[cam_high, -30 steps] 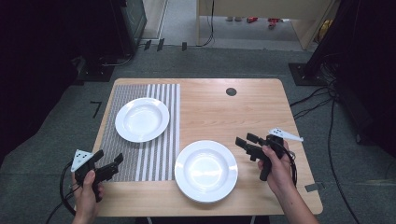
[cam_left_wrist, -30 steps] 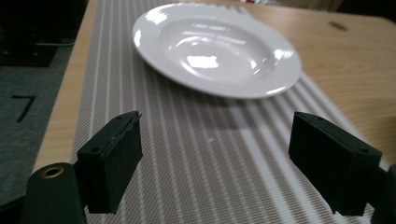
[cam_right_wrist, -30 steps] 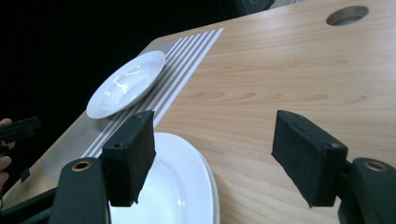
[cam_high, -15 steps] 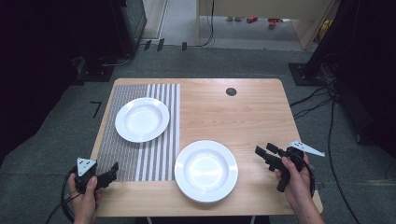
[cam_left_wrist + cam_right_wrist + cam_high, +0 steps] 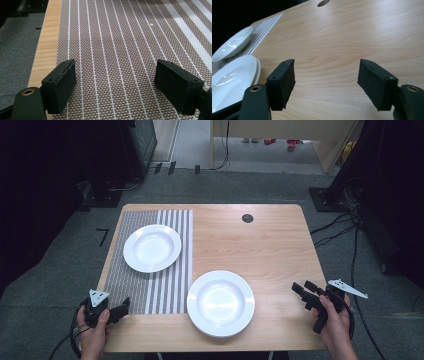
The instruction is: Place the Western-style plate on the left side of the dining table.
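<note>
High view: two round, glossy white plates — one (image 5: 152,248) on the woven striped placemat (image 5: 150,290), the nearer plate (image 5: 220,303) on bare wood at 6 o'clock. My right gripper (image 5: 301,288) has drawn back toward the table's (image 5: 260,245) 4 o'clock edge since a second ago; my left gripper (image 5: 125,304) sits at 8 o'clock.

Left gripper view: jaws spread, nothing between, over mesh weave.

Right gripper view: jaws spread over open woodgrain — the nearer plate lies at 9 o'clock.

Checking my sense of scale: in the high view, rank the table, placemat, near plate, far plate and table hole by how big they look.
1. table
2. placemat
3. near plate, which looks bigger than the next, though nearness to the camera may explain that
4. far plate
5. hole
</note>
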Tool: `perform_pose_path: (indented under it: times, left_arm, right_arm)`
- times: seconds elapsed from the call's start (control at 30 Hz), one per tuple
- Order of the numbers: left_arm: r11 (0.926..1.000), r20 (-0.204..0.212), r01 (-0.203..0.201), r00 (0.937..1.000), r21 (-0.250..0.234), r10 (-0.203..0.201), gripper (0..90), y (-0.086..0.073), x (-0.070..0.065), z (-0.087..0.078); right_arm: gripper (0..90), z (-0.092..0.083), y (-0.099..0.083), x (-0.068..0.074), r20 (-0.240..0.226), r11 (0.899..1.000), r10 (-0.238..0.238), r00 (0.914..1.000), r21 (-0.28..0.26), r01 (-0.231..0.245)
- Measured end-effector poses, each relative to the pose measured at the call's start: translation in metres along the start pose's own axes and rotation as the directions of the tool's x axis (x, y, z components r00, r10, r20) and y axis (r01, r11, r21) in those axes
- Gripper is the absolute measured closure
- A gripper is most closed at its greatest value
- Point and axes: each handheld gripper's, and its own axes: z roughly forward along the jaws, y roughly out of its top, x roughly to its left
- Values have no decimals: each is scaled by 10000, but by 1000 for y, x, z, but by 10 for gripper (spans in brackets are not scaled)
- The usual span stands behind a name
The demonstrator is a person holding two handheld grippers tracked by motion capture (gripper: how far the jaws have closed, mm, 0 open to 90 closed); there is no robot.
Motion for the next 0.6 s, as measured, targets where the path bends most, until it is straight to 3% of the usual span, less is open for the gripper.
perform_pose_path:
  times: [0.33,0.6]
  left_arm:
    - [10000,23,8,10000,8,-8,178,0,0,0]
    - [10000,27,13,10000,5,-13,178,0,0,0]
  right_arm:
    - [301,-9,-5,-20,731,9999,90,9973,118,-99]
    - [299,-13,-12,-32,1528,9982,-348,9876,527,271]
